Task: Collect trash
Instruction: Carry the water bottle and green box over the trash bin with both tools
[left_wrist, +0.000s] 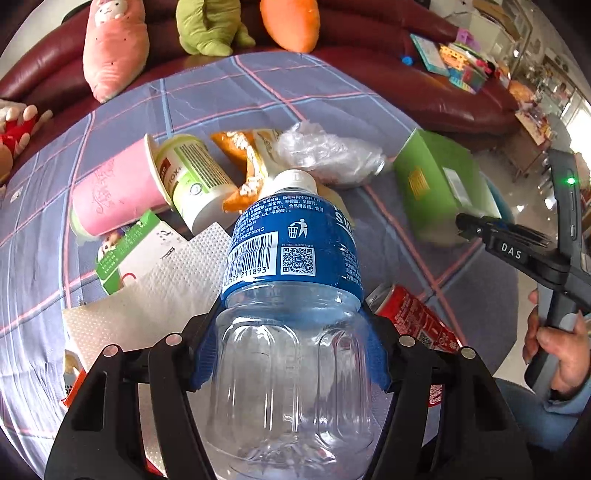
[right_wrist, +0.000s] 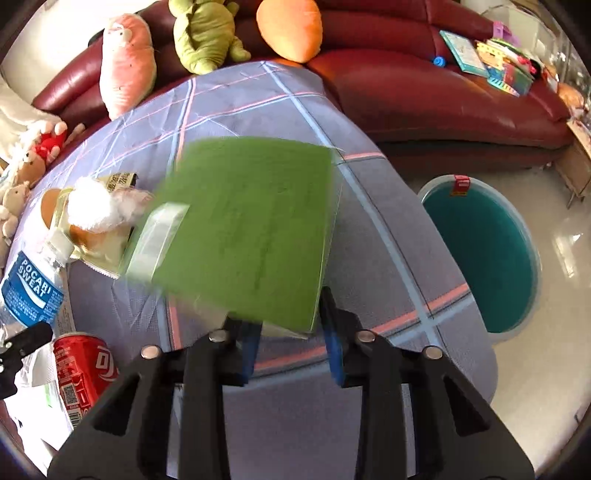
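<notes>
My left gripper (left_wrist: 291, 350) is shut on an empty clear Pocari Sweat bottle (left_wrist: 291, 295) with a blue label, held above the table. The bottle also shows at the left of the right wrist view (right_wrist: 31, 288). My right gripper (right_wrist: 291, 339) has its blue pads on either side of the near edge of a green box (right_wrist: 243, 229), which is motion-blurred and tilted; it also shows in the left wrist view (left_wrist: 439, 184). A teal trash bin (right_wrist: 480, 254) stands on the floor right of the table.
On the plaid tablecloth (left_wrist: 258, 96) lie a pink cup (left_wrist: 114, 192), a white-green cup (left_wrist: 195, 181), a snack wrapper (left_wrist: 247, 162), a plastic bag (left_wrist: 325, 151), paper towel (left_wrist: 155, 295) and a red can (right_wrist: 81, 369). Plush toys sit on the red sofa (right_wrist: 424, 92).
</notes>
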